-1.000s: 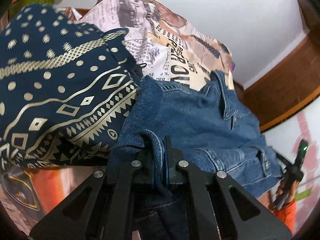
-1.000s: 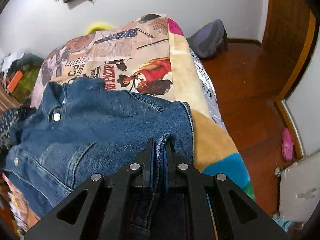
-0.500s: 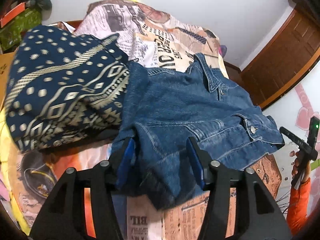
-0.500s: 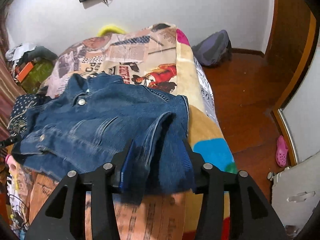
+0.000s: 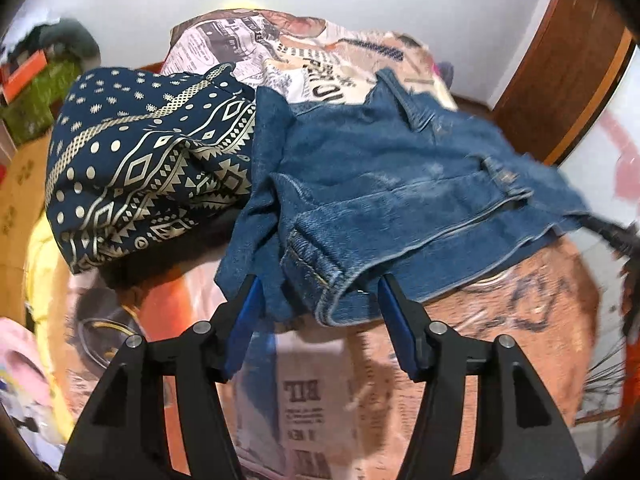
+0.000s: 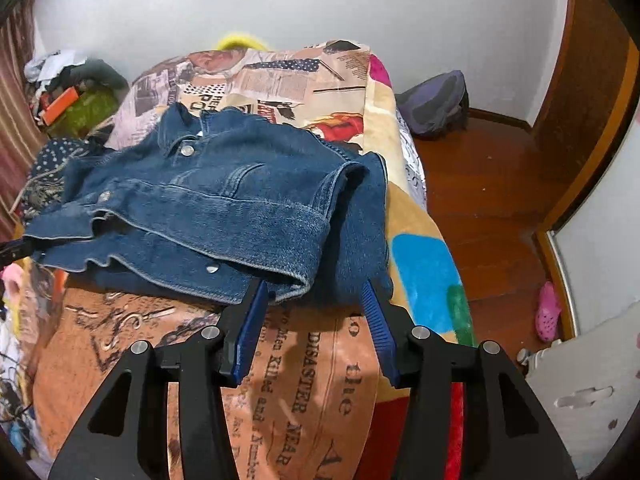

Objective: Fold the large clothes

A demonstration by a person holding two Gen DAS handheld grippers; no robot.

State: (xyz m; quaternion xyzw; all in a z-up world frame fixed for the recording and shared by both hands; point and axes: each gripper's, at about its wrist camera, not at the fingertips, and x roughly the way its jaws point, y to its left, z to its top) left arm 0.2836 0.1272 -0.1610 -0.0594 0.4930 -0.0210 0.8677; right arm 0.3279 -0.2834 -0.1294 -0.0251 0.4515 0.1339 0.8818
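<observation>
A blue denim jacket [image 5: 380, 184] [image 6: 224, 200] lies folded on the bed's printed blanket [image 5: 320, 392] [image 6: 312, 360]. My left gripper [image 5: 320, 284] hovers just before the jacket's near left corner. Its jaws are opening, and a cuff edge lies loose between the blue pads [image 5: 244, 320], which do not press on it. My right gripper [image 6: 314, 286] is open at the jacket's near right corner, with the folded sleeve end ahead of its tips and nothing gripped. A navy garment with a gold pattern [image 5: 140, 168] [image 6: 44, 160] is heaped to the jacket's left.
The bed's right edge drops to a wooden floor [image 6: 488, 200], where a dark backpack [image 6: 436, 104] and a pink shoe [image 6: 548, 312] lie. Clutter [image 6: 72, 100] is piled at the far left. A wooden door [image 5: 560, 60] stands at the right.
Both grippers were shut on denim folds a second ago. They have let go, opened and drawn back, and the jacket now lies on the blanket.
</observation>
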